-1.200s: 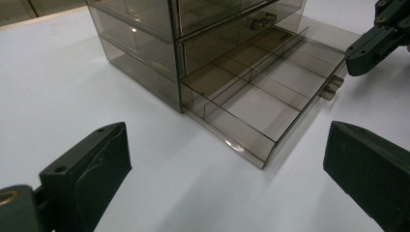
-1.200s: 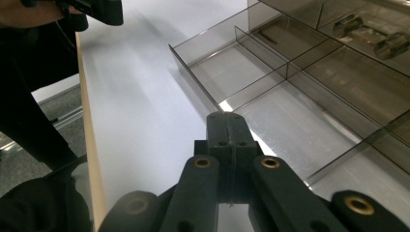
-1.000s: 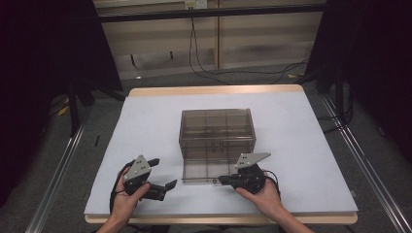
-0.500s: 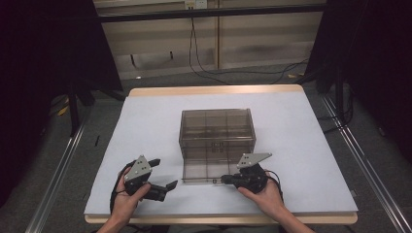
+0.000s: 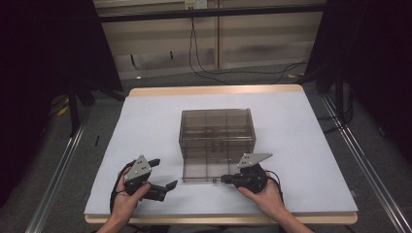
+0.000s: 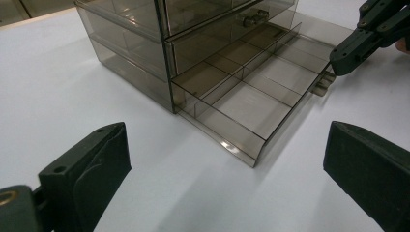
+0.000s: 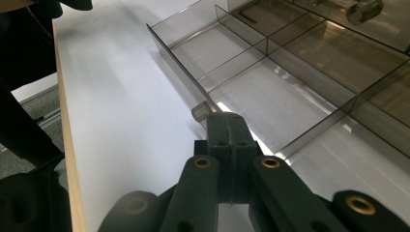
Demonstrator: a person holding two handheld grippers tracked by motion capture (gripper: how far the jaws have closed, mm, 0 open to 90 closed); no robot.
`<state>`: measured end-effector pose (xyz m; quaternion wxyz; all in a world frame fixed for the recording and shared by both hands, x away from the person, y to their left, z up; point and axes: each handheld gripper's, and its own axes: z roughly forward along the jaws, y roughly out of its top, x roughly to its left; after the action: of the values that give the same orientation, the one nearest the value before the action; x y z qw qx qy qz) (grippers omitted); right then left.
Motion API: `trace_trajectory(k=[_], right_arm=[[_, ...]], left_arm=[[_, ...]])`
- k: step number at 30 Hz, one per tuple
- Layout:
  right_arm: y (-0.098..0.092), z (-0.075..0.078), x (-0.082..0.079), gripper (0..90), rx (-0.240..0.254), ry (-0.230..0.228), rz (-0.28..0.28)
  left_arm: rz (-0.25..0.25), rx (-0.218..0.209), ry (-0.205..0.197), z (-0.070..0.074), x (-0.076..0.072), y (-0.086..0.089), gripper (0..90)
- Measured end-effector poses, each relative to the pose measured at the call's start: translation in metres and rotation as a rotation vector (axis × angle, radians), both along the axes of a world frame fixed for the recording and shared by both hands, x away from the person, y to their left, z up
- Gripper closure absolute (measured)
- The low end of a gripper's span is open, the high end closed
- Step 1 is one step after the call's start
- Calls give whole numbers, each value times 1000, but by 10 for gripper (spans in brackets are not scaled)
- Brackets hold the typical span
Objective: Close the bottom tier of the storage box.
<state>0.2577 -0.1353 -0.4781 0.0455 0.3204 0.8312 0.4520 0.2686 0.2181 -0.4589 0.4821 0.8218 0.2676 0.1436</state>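
A smoky clear drawer cabinet (image 5: 216, 127) stands mid-table. Its bottom drawer (image 5: 206, 170) is pulled out toward me, and its divided compartments (image 6: 251, 104) look empty. My right gripper (image 5: 225, 179) lies low at the drawer's front. Its jaws are pressed together, and the tip (image 7: 226, 120) sits right beside the small drawer knob (image 7: 199, 112), not around it. In the left gripper view, that tip (image 6: 341, 65) hovers just above the knob (image 6: 323, 84). My left gripper (image 5: 164, 173) rests on the table left of the drawer, jaws wide apart (image 6: 227, 179) and holding nothing.
The white table (image 5: 145, 126) has a wooden edge (image 5: 218, 219) close to both hands. An upper drawer with its own knob (image 6: 254, 20) is closed. Cables (image 5: 218, 73) lie on the floor beyond the table's far edge.
Almost nothing differs. My right hand has shifted very slightly at the drawer front. The drawer and my left gripper stay where they were.
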Motion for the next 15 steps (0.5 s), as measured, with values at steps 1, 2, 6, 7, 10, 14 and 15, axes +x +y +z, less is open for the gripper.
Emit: trace_trajectory(k=[1,2,6,7,10,14,15], right_arm=[[0,0,0,900,2,2,-2],[1,0,0,900,-1,3,-1],[1,0,0,900,-3,4,2],[0,0,0,900,-5,6,1],[0,0,0,900,-7,10,-1],[0,-1,-1,900,-10,16,-3],[0,-2,0,900,-9,16,-5]], left_arm=[[-2,5,-1,0,0,0,27],[-2,9,-1,0,1,1,27],[0,1,1,0,0,0,27],[-1,0,1,0,0,0,27],[-1,-3,0,0,0,0,27],[0,5,1,-1,0,-1,26],[1,1,2,-1,0,-1,26]])
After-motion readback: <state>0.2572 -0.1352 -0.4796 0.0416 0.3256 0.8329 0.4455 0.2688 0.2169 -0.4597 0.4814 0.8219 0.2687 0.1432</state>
